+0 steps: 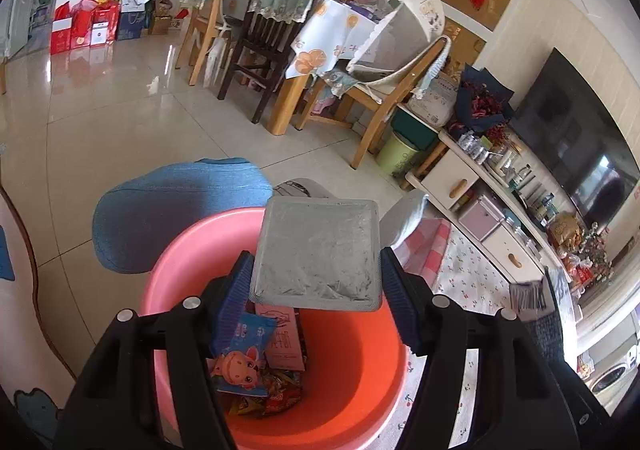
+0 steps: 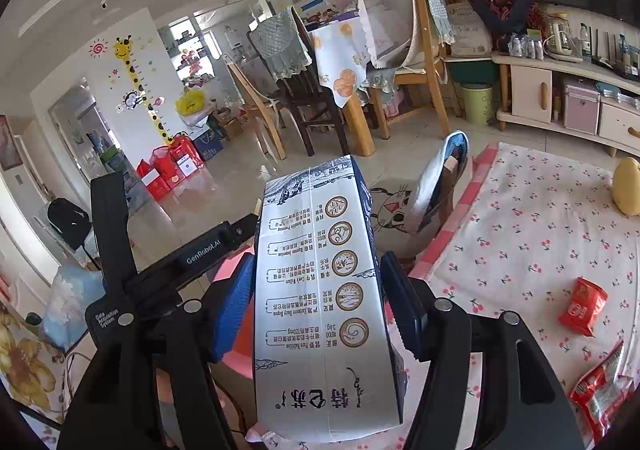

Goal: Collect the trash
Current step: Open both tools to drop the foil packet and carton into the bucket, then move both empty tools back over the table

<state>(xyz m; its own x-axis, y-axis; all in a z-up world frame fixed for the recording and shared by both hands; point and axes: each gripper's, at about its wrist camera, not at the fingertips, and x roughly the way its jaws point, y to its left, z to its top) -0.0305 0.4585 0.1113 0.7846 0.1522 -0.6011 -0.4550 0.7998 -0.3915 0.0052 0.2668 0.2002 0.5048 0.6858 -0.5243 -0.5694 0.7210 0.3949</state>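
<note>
Milk carton lengthwise, pointing forward

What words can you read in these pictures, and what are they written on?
"GenRobot.AI": on the black bar of the left gripper.
"Data Acquisition System": on that same black frame.
"特仑苏": big characters, upside down, on the milk carton held in the right gripper.
Small print on the carton, the pink box in the bucket and the wall numbers: too small to read.

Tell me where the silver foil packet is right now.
In the left wrist view the silver foil packet sits at centre, clamped between the pads of the left hand-held gripper, directly above the pink bucket that already holds wrappers.
</note>
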